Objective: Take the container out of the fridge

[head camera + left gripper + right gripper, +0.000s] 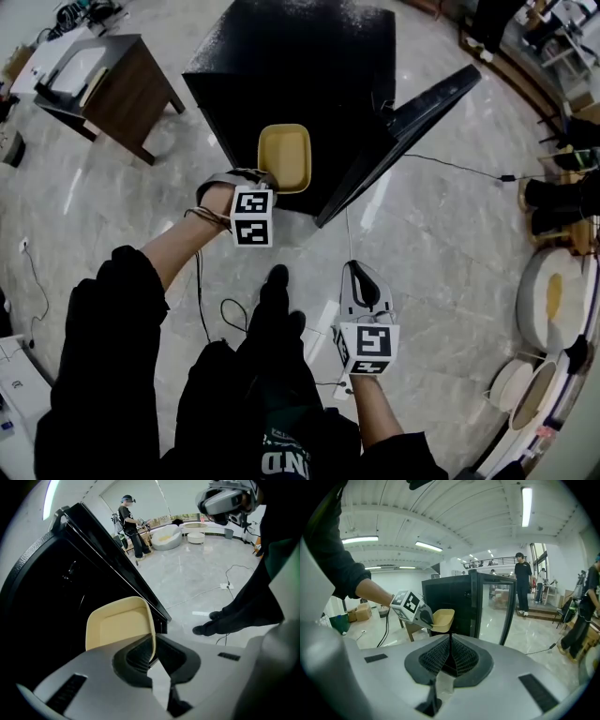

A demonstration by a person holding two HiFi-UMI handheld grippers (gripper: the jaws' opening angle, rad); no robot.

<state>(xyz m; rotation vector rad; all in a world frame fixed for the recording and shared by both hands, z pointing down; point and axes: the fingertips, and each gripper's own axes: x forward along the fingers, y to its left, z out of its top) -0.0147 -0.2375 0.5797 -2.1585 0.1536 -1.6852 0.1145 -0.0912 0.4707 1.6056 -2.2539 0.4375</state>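
While the left gripper pinches the rim of the yellow container just outside the open black fridge, the right gripper hangs apart, jaws together, empty.

Container just outside the fridge, door to its right, table left

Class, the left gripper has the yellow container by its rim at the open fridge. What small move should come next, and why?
Probably draw the left gripper back toward the body, level. Its jaws pinch the rim of the container, which hangs just in front of the fridge, beside the open door, not yet clear.
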